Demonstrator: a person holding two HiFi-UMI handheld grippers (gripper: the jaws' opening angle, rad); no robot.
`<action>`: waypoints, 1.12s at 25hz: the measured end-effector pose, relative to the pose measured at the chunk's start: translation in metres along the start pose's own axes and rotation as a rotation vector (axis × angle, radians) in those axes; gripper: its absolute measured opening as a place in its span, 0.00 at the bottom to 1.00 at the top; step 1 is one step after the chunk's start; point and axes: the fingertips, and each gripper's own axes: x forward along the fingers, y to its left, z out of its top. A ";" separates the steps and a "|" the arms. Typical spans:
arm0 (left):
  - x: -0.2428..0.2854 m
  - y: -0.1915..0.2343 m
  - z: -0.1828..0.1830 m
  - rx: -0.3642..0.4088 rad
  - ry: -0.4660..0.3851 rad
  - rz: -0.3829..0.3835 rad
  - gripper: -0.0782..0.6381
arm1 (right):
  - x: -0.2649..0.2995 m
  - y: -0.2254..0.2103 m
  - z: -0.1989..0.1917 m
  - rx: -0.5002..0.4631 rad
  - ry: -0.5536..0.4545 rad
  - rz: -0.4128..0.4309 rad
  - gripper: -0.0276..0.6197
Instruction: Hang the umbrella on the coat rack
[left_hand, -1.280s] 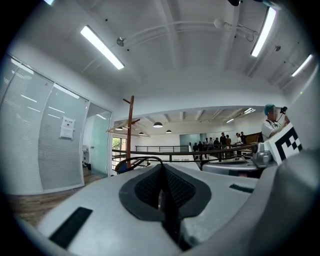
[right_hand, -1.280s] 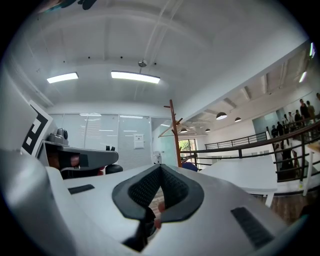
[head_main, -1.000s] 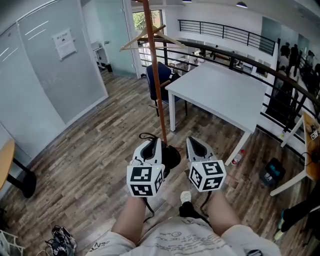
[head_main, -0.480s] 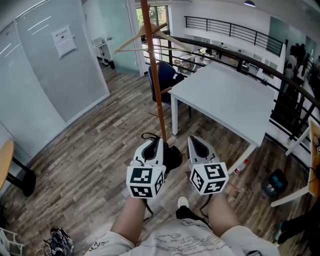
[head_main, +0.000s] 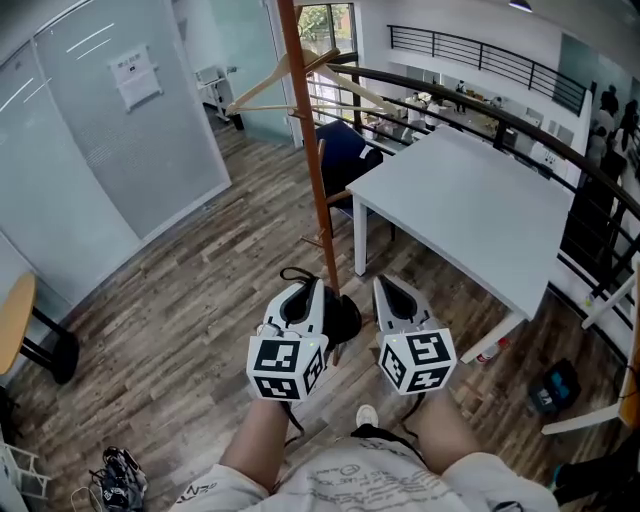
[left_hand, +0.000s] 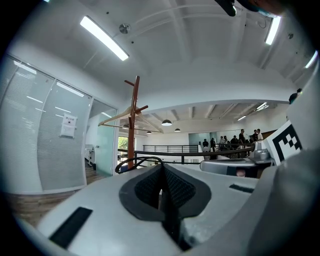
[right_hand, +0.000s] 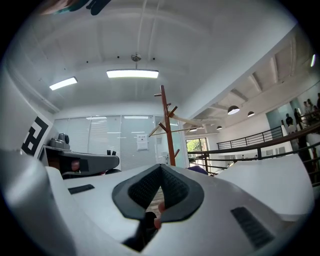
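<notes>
My left gripper (head_main: 316, 284) is clamped on the black folded umbrella (head_main: 348, 318), its strap loop (head_main: 292, 272) poking toward 12 o'clock. My right gripper (head_main: 381, 282) is closed and empty. The brown wooden coat rack (head_main: 305, 100) stands at 12 o'clock.

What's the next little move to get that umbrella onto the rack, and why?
Probably lift the left claw up and forward toward a low peg on the coat rack. That claw is shut on the strap loop of the black umbrella, the rack's pole stands right ahead, and the claw sits well below the pegs.
</notes>
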 end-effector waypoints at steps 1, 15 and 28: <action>0.008 0.003 0.003 -0.002 -0.003 0.005 0.12 | 0.009 -0.004 0.003 0.000 -0.004 0.011 0.05; 0.098 0.025 0.070 0.038 -0.085 -0.071 0.12 | 0.097 -0.046 0.019 -0.011 0.008 0.157 0.05; 0.165 0.077 0.121 0.119 -0.136 -0.208 0.12 | 0.166 -0.090 0.026 0.014 -0.035 0.040 0.05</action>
